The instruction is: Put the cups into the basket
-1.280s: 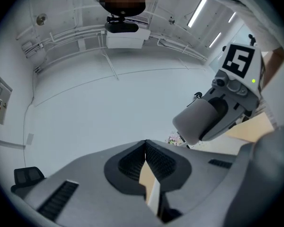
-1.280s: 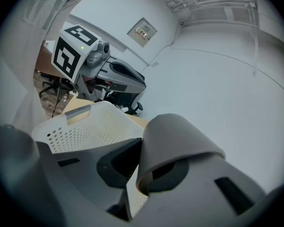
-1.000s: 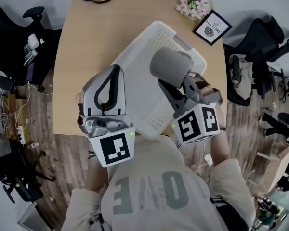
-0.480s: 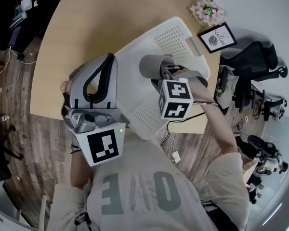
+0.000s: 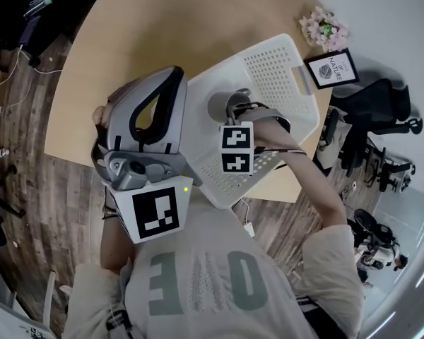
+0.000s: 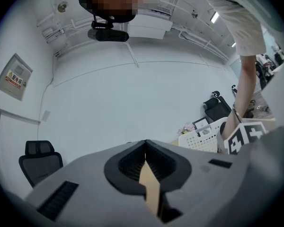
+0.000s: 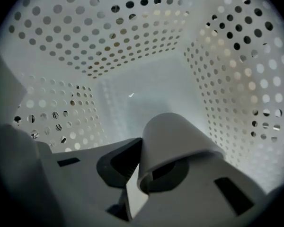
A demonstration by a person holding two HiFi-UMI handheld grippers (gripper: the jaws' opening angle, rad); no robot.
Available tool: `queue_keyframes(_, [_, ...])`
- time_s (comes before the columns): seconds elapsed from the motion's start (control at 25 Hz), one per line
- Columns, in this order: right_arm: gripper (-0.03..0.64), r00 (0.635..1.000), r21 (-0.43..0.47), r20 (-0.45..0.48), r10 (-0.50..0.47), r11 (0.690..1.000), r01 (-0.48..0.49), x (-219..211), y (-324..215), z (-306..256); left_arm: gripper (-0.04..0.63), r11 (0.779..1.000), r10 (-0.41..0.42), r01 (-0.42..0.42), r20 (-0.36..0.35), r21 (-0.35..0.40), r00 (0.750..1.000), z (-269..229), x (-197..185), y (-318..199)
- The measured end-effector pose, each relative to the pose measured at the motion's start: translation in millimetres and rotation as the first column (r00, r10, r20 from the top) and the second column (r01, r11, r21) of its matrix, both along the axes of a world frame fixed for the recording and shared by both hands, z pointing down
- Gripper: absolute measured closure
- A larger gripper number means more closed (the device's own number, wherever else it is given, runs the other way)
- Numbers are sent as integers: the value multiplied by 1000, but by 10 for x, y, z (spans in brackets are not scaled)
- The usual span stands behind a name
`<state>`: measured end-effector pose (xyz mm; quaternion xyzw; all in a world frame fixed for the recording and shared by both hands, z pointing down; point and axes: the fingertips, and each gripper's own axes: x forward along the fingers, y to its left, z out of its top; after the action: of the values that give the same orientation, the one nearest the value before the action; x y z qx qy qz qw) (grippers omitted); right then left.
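A grey cup (image 5: 221, 106) hangs low inside the white perforated basket (image 5: 277, 76) on the wooden table (image 5: 127, 41). My right gripper (image 5: 233, 116) reaches down into the basket and is shut on the cup's wall. In the right gripper view the cup (image 7: 177, 138) sits mouth towards the camera, its rim pinched by the right gripper (image 7: 142, 163), with the basket's holed walls (image 7: 227, 79) all around and its floor just beyond. My left gripper (image 5: 172, 76) is held above the table's near left part. It points up at a white wall, the left gripper (image 6: 146, 145) shut and holding nothing.
A pot of pink flowers (image 5: 325, 28) and a framed picture (image 5: 332, 68) stand beyond the basket at the table's far right corner. Black office chairs (image 5: 385, 97) are on the floor to the right. The basket's near corner overhangs the table edge by the person's body.
My right gripper has carried the cup from above the basket down inside it, tipping over as it went. The left gripper has kept its place at the left.
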<state>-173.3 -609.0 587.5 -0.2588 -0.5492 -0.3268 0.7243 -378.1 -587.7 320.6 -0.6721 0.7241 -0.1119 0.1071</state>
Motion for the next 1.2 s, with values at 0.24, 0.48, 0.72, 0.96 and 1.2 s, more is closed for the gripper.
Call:
queue_keyframes(0.24, [583,999,78,-33,-27,997,29,80,-94,90,585,1000,-9,9,-28,-13,1000,83,-36,15])
queue_keyframes(0.48, [540,1000,85,-7,-2,996,2,96,-61,31,584,1000,-12,12,-18,-13,1000,81,-32,31])
queue_keyframes(0.72, [540,999,118,45,-10,993,5,42,-32,-276,584,1000,-3,3,-6,5,1000,-10,20,69])
queue_keyframes(0.96, [540,976,194,220,-3,980,-41,-70,-62,-936,584,999,37,-38,40,34,999,-227,180,53])
queue_keyframes(1.2, [571,755,172,641,140,932,-319,-270,-167,-1860,584,990,107,-118,124,81,986,-553,471,2])
